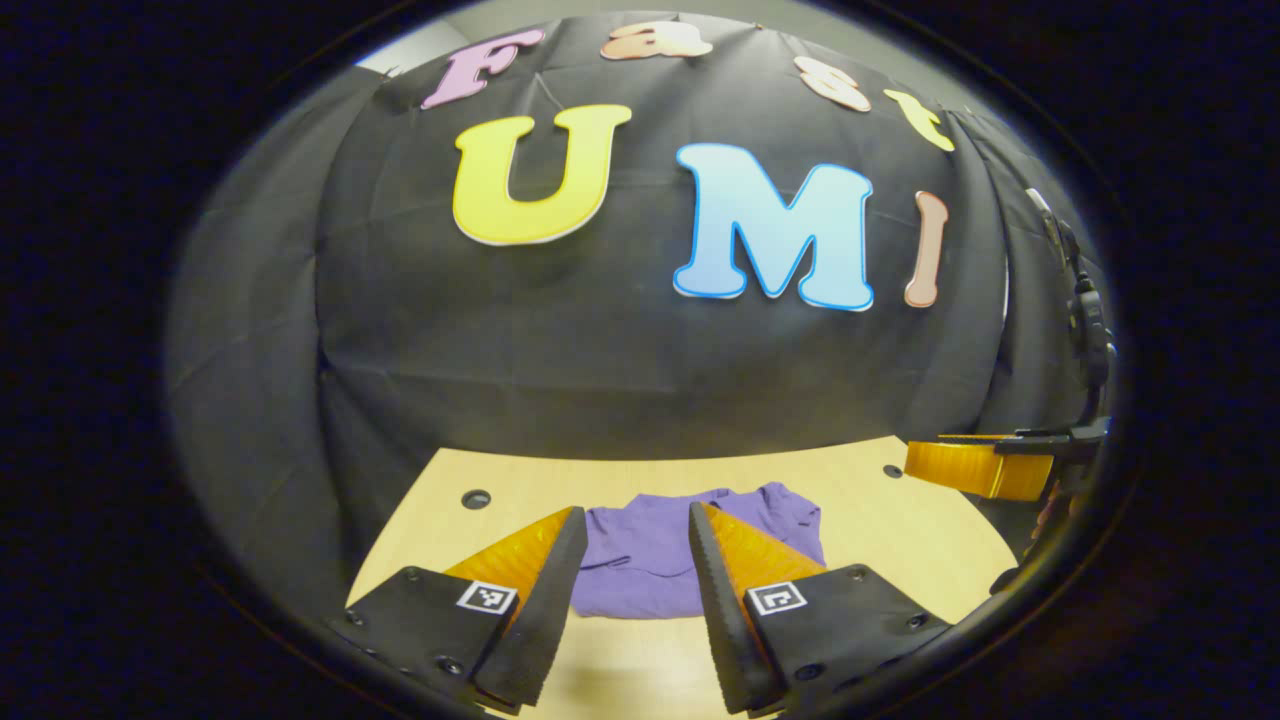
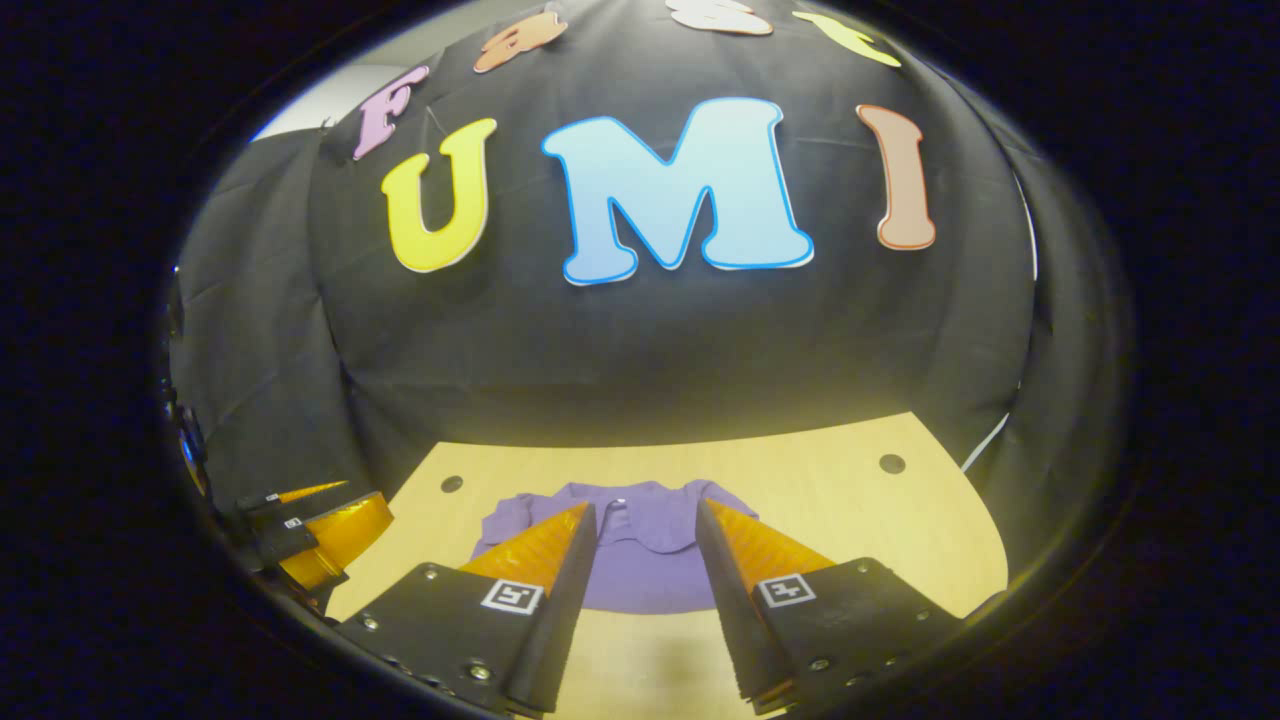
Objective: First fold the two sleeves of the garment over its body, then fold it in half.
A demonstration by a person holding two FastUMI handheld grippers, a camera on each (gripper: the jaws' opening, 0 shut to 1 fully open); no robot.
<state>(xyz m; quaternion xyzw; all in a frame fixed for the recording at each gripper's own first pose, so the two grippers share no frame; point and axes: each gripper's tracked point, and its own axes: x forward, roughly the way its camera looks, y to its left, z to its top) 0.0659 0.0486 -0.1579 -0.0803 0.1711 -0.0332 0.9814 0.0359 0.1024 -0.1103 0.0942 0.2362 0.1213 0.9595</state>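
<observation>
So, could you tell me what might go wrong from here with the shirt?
The purple shirt lies bunched, sleeves hard to tell apart, so a gripper may pinch the wrong layer. Both the left gripper and the right gripper hang open above the smooth table, so the shirt could slide when tugged.

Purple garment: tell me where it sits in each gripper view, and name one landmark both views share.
Left gripper view: purple garment low centre on the wooden table, seen between the open fingers.
Right gripper view: purple garment low centre, again between the open fingers.
Shared landmark: the dark hole in the table, left of the garment.
</observation>
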